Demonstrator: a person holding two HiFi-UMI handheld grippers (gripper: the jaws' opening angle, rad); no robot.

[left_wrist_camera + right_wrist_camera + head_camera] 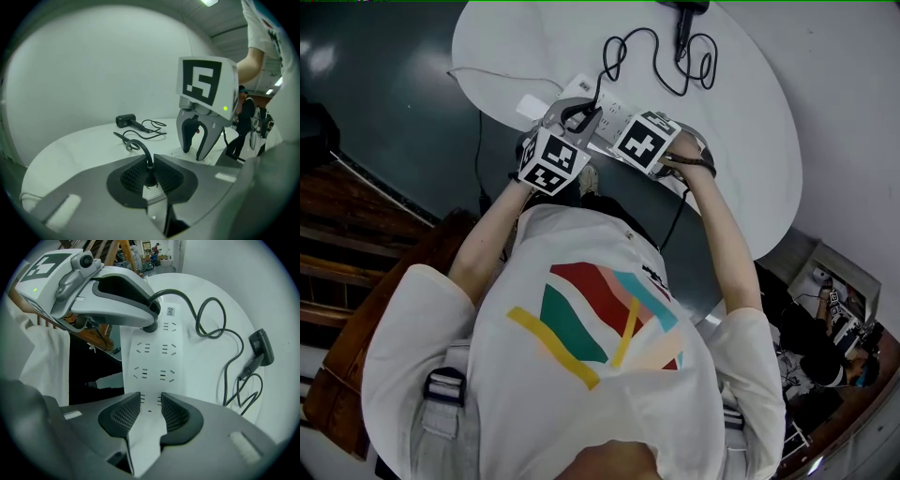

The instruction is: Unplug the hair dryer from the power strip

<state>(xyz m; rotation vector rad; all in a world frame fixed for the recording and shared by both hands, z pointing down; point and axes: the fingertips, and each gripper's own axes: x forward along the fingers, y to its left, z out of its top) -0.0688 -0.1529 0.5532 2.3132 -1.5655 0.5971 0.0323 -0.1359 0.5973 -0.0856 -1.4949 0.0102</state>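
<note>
A white power strip [605,105] [154,357] lies near the front edge of the round white table [741,122]. The black hair dryer [686,19] [261,348] [125,120] lies at the far side, and its black cord [656,66] loops back to the strip. My left gripper [149,176] [572,117] is shut on the black plug [149,169] at the strip's far end. My right gripper [151,413] [193,153] points straight down over the near end, its pads [125,414] against the strip's long sides.
A second black cable [675,220] hangs off the table's front edge. Wooden steps [356,234] lie at the left over dark floor. Cluttered gear [825,319] sits at the lower right. A person [243,117] stands in the background of the left gripper view.
</note>
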